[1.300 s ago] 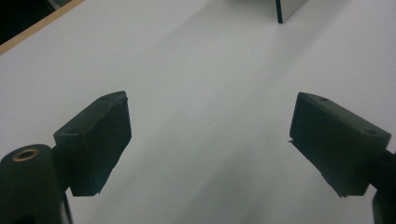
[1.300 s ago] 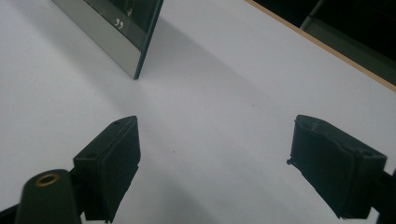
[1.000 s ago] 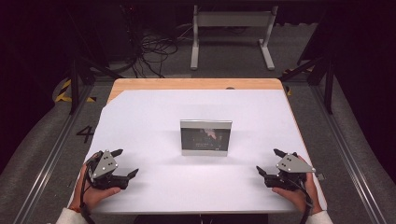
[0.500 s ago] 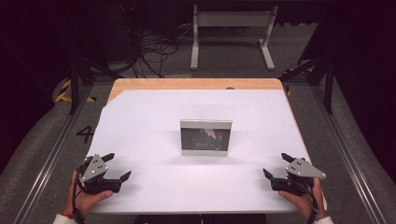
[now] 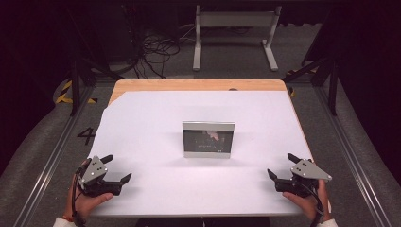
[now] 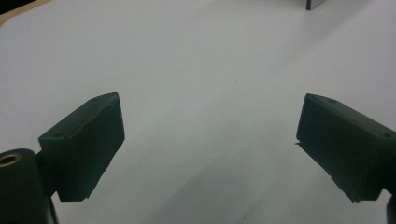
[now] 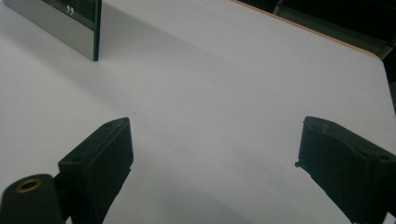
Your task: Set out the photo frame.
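White table (image 5: 156, 118) mostly bare; picture frame (image 5: 208, 139) upright mid-table, apparently; left gripper (image 5: 117, 169), right gripper (image 5: 280, 166) near front edge, jaws spread, just opened

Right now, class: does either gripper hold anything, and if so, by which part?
Nothing is held. The left gripper and right gripper both stand open over the white table, well short of the picture frame standing upright at its middle.

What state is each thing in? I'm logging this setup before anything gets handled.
Picture frame: upright at mid-table, untouched.
Left gripper: jaws just opened wide, nothing between them.
Right gripper: jaws just opened wide, nothing between them.
White table cover: flat.
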{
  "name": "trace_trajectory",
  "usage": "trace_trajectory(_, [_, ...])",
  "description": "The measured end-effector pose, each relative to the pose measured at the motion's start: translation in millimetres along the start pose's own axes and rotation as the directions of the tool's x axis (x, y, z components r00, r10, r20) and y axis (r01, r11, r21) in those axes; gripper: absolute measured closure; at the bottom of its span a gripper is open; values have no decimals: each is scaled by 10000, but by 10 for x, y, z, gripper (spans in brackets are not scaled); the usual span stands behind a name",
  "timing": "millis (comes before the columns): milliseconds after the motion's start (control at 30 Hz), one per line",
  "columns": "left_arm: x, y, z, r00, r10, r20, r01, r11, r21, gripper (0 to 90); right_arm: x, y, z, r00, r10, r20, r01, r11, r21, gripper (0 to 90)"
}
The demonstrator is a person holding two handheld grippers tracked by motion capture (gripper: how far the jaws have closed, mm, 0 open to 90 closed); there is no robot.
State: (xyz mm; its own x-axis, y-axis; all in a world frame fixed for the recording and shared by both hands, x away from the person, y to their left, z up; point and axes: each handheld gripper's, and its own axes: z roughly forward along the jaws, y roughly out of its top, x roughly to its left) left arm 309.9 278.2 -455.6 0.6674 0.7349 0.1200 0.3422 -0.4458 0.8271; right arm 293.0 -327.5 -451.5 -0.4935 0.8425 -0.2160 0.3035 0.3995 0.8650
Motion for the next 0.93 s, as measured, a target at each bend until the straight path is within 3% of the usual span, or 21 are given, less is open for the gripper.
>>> trace_trajectory(933, [-11, 7, 66, 10000, 65, -14, -65, 9998, 209, 59, 41, 45, -17, 9994, -322, 114, 322, 9995, -36, 106])
